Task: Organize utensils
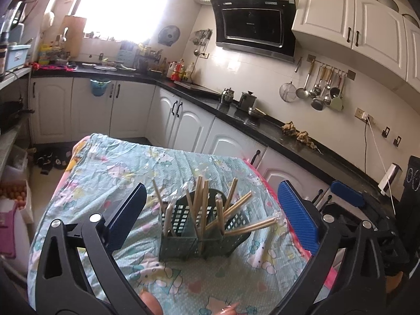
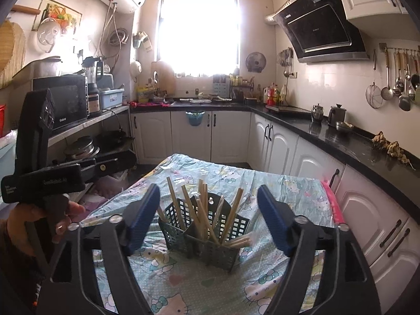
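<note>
A dark green slotted utensil basket (image 1: 183, 241) (image 2: 218, 246) stands on a table under a cartoon-cat cloth (image 1: 118, 162) (image 2: 275, 183). Several wooden chopsticks (image 1: 202, 204) (image 2: 202, 210) stick up out of its compartments, some leaning out sideways. My left gripper (image 1: 213, 186) is open, its fingers wide on either side of the basket and a little short of it, holding nothing. My right gripper (image 2: 208, 187) is open too, empty, its blue pads (image 2: 273, 223) flanking the basket from nearer the camera. A hand (image 2: 65, 215) holds the left gripper's body at the left of the right wrist view.
A black countertop (image 1: 262, 131) (image 2: 341, 141) over white cabinets runs along the right, close to the table's right edge. Metal pots (image 1: 246, 99) stand on it. A shelf with a microwave (image 2: 65, 102) and pans lies to the left. Fingers (image 1: 149, 302) show at the bottom edge.
</note>
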Motion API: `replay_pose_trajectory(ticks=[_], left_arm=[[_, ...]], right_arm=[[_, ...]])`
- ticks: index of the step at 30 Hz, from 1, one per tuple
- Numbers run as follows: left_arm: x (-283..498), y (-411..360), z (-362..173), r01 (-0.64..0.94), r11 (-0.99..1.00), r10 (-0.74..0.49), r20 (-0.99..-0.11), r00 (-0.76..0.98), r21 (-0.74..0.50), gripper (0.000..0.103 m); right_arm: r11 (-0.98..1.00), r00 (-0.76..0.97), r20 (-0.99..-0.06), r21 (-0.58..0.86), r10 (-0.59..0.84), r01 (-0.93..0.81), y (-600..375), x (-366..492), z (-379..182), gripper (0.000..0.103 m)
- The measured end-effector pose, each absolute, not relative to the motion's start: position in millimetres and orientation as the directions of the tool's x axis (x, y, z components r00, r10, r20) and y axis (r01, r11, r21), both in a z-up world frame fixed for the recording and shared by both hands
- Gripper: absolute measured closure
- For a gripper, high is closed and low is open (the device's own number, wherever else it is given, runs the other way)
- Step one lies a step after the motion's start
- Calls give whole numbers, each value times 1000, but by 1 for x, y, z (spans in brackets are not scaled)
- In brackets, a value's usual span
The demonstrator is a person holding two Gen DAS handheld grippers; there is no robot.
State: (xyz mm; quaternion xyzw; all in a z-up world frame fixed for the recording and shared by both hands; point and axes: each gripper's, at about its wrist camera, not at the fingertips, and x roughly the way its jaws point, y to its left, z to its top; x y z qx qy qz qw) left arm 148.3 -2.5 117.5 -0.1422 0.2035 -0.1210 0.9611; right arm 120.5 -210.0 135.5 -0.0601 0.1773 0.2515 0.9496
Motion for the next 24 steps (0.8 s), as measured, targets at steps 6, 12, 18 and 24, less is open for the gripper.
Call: replay_pose_trajectory(ticks=[6,12,18,24], left_arm=[[131,3,109,136,940,-255,-380,889,-312,11],[115,5,101,110,955,-218,-401,890,-275,11],[103,10,89,86,964,-191,-427,884,-252,11],[91,6,67,81,973,-176,-466,867,-216,11]], right_arm=[[878,833,-336,-34,439,-477,-212,100,134,14],[892,847,-328,-29,418,-451,-214,84,125,8],[910,858,-340,-16,384,-414,-218,75,113,7],[931,868,-361,3,342,-366,-223,68,92,7]])
